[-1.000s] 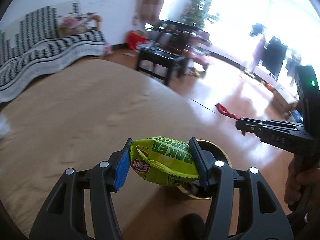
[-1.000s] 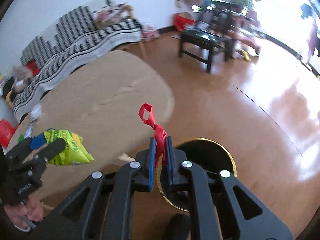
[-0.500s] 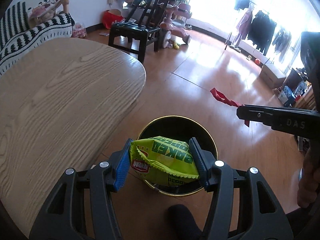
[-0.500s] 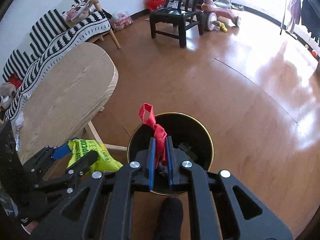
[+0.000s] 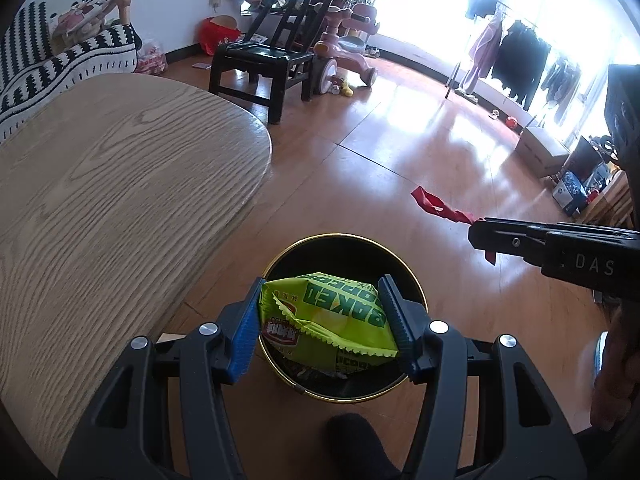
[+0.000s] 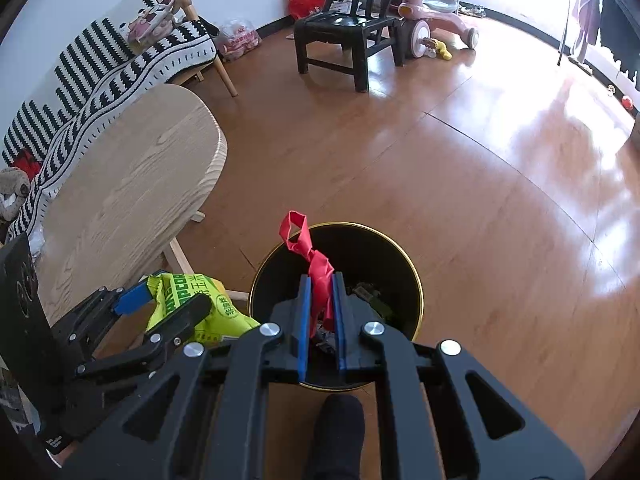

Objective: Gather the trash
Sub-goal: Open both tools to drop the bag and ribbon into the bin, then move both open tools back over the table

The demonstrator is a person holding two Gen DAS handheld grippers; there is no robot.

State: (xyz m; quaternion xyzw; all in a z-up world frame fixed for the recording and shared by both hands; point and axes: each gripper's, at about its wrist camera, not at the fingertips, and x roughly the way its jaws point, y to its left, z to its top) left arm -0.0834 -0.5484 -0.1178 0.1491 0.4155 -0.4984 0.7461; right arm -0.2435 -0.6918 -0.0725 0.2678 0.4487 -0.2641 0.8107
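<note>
My left gripper (image 5: pixel 322 312) is shut on a green popcorn bag (image 5: pixel 324 316) and holds it above a black trash bin with a gold rim (image 5: pixel 340 248) on the floor. My right gripper (image 6: pixel 319 304) is shut on a red ribbon strip (image 6: pixel 310 252) and holds it over the same bin (image 6: pixel 372 256). The right gripper also shows in the left wrist view (image 5: pixel 476 232) to the right of the bin, with the ribbon (image 5: pixel 436 206) sticking out. The left gripper with the bag (image 6: pixel 192 300) shows at left in the right wrist view. Some trash lies in the bin.
A wooden oval table (image 5: pixel 100 200) stands left of the bin. A black chair (image 5: pixel 264 64), a pink tricycle (image 5: pixel 344 52) and a striped sofa (image 6: pixel 100 68) stand further back. Wooden floor (image 6: pixel 480 200) spreads to the right. A dark foot (image 6: pixel 340 420) shows below.
Both grippers have moved off the table edge to above the bin, carrying the bag and the ribbon. The bin now lies directly under both.
</note>
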